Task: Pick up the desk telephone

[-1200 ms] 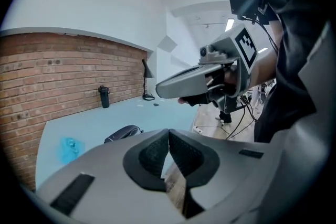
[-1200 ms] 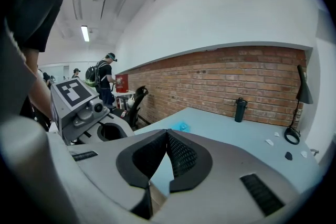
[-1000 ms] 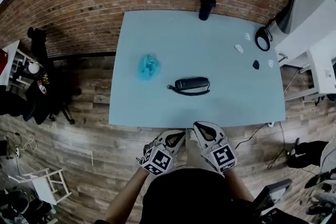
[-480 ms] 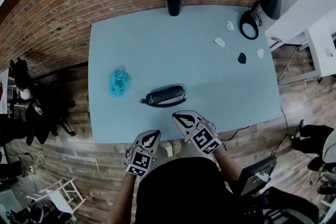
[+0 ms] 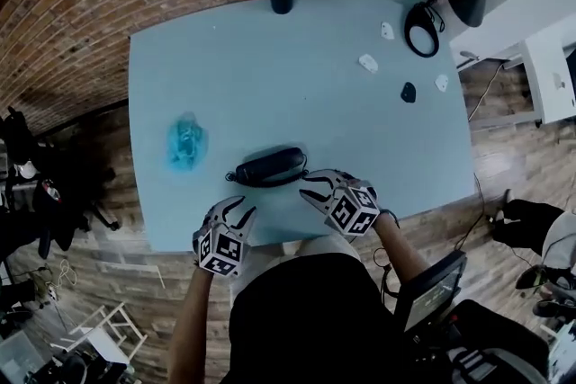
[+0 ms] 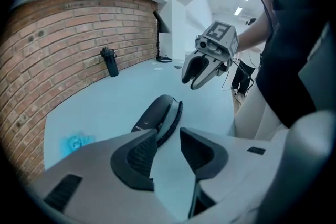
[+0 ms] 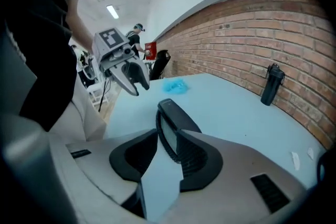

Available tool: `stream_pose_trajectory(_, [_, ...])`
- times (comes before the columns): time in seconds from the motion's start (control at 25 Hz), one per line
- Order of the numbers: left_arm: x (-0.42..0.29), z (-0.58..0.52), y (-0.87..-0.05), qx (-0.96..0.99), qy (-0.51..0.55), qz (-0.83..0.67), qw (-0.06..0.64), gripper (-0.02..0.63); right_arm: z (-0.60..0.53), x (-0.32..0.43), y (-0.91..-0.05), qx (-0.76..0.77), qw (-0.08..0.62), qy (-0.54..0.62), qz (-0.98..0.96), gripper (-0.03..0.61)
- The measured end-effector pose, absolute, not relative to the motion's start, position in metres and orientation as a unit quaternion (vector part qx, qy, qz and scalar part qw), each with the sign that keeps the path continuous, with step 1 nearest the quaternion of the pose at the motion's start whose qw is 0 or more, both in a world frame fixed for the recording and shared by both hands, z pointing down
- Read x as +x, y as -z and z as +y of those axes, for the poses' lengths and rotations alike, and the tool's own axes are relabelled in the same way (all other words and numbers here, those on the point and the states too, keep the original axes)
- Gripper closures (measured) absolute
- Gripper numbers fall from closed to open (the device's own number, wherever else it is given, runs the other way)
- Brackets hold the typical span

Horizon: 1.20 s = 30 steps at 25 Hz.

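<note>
The black oblong desk telephone (image 5: 268,166) with its coiled cord lies flat near the six o'clock edge of the pale blue table (image 5: 297,76). The left gripper (image 5: 238,209) hangs at its seven o'clock, the right gripper (image 5: 309,189) just beside it at four o'clock. Both sets of jaws have just been opening and stand parted, with nothing between them.

Person wears black short-sleeved top (image 5: 297,310); left gripper (image 5: 241,208) and right gripper (image 5: 306,187) both light grey, black ribbed pads (image 6: 137,157), 1 black-and-white marker cube (image 5: 222,252) each.
</note>
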<state>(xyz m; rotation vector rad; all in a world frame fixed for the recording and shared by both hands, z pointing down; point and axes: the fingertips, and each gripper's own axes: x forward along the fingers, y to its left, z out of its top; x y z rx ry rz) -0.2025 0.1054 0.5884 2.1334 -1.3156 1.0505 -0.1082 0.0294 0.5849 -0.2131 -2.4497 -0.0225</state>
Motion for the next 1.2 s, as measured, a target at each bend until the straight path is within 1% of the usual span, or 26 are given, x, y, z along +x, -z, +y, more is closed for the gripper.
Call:
stream_pose_trajectory(0.08, [-0.220, 0.093, -0.597, 0.760, -0.396, -0.470, 0.209, 0.439, 0.016, -0.106, -0.600, -0.088, 0.364, 0.032, -0.927, 0.452])
stream_pose_trajectory(0.16, [-0.233, 0.079, -0.606, 0.755, -0.414, -0.464, 0.207, 0.372, 0.000, -0.109, -0.612, -0.097, 0.384, 0.055, -0.916, 0.423])
stream_pose_trajectory(0.2, [-0.238, 0.074, -0.611, 0.754, -0.423, -0.459, 0.205, 0.356, -0.005, -0.112, -0.617, -0.106, 0.391, 0.068, -0.912, 0.403])
stream_pose_trajectory(0.4, [-0.250, 0.060, -0.635, 0.754, -0.462, -0.423, 0.199, 0.356, -0.024, -0.131, -0.640, -0.149, 0.413, 0.102, -0.893, 0.377])
stream_pose_trajectory(0.44, [-0.249, 0.059, -0.640, 0.754, -0.468, -0.415, 0.200, 0.350, -0.027, -0.134, -0.645, -0.158, 0.416, 0.105, -0.889, 0.372])
stream_pose_trajectory(0.48, [-0.249, 0.058, -0.645, 0.754, -0.474, -0.407, 0.203, 0.324, -0.028, -0.137, -0.649, -0.167, 0.421, 0.107, -0.885, 0.362])
stream_pose_trajectory(0.6, [-0.247, 0.058, -0.656, 0.755, -0.484, -0.388, 0.212, 0.319, -0.028, -0.140, -0.660, -0.186, 0.432, 0.104, -0.877, 0.330])
stream_pose_trajectory(0.96, [-0.244, 0.056, -0.673, 0.759, -0.483, -0.363, 0.243, 0.318, -0.025, -0.142, -0.686, -0.195, 0.448, 0.077, -0.869, 0.330])
stream_pose_trajectory(1.2, [-0.245, 0.055, -0.676, 0.762, -0.479, -0.360, 0.244, 0.308, -0.024, -0.145, -0.691, -0.205, 0.451, 0.065, -0.866, 0.331])
